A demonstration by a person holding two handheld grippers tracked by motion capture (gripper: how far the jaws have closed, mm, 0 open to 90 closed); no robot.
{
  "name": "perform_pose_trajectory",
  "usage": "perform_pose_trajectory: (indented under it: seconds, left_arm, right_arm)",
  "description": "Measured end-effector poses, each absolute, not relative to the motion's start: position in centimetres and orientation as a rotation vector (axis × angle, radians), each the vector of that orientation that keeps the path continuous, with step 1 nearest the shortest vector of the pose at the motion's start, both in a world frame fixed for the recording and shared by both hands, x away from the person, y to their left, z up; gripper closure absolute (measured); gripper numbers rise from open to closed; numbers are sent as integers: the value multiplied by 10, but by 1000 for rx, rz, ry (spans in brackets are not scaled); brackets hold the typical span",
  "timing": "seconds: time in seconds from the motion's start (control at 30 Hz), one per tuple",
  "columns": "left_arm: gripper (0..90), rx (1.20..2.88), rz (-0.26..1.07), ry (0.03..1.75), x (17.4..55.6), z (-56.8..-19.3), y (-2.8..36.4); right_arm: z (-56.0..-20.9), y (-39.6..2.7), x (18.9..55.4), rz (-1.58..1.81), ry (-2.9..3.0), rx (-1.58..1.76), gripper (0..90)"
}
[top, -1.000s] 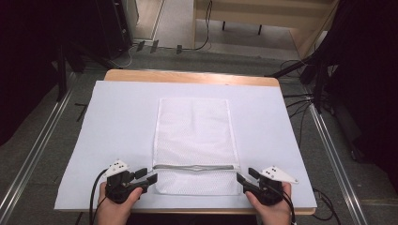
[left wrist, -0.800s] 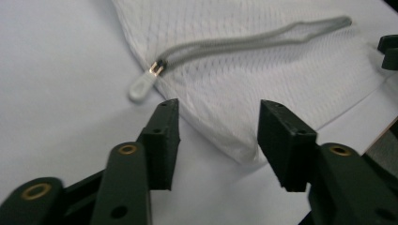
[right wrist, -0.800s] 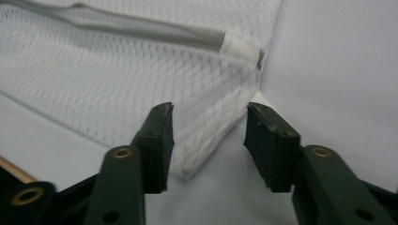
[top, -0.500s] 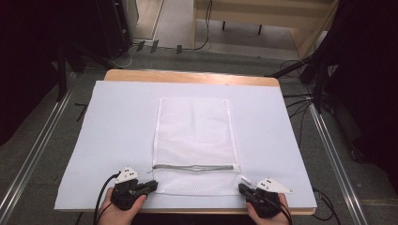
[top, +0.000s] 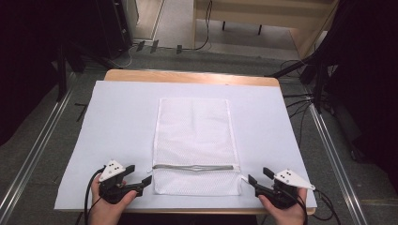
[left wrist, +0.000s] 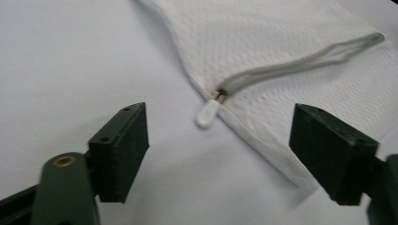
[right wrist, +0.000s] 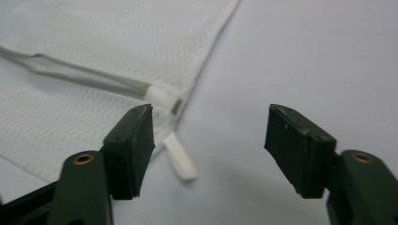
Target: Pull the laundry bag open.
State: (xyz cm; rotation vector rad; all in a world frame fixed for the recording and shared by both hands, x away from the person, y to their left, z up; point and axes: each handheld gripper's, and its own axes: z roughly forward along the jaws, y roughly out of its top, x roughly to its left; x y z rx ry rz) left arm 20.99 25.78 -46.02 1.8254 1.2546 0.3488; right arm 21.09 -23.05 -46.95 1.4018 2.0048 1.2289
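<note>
— Grippers from above?
— Left gripper (top: 133, 180) and right gripper (top: 259, 180) flank the white mesh zip bag (top: 193, 140) on the white-covered counter (top: 117, 122), both spread.
— Left gripper view?
— White zip pull (left wrist: 206, 114) between spread jaws.
— Right's?
— White fabric tab (right wrist: 180, 161) beside its jaw.

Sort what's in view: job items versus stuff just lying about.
Job:
mesh bag
zipper
zipper pull
left gripper, open
right gripper, open

Lying about:
white sheet
table
floor cables
</note>
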Motion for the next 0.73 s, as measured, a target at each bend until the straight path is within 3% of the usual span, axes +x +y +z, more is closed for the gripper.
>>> perform_pose_trajectory:
  seconds: [0.03, 0.07, 0.13, 0.3, 0.4, 0.5, 0.73]
  left_arm:
    - [162, 1825, 349, 1255, 210, -460, 258]
    - [146, 1804, 345, 1254, 211, -459, 263]
    - [132, 1784, 324, 1233, 212, -459, 274]
    - [128, 1753, 352, 1273, 217, -459, 291]
    - [76, 1741, 371, 1277, 217, -458, 296]
    - [73, 1765, 487, 1278, 218, -454, 305]
    - [26, 1761, 497, 1311, 223, -457, 314]
  right_arm:
    - [-469, -230, 211, 1229, 2005, 1402, 302]
    - [-469, -239, 215, 1207, 1991, 1412, 191]
    - [-470, -245, 218, 1174, 1987, 1417, 135]
    - [-472, -264, 223, 1138, 1936, 1448, 118]
    - [-472, -273, 225, 1135, 1917, 1456, 97]
    - [-474, -289, 228, 1122, 1872, 1486, 73]
    - [-477, -301, 230, 1106, 1834, 1536, 71]
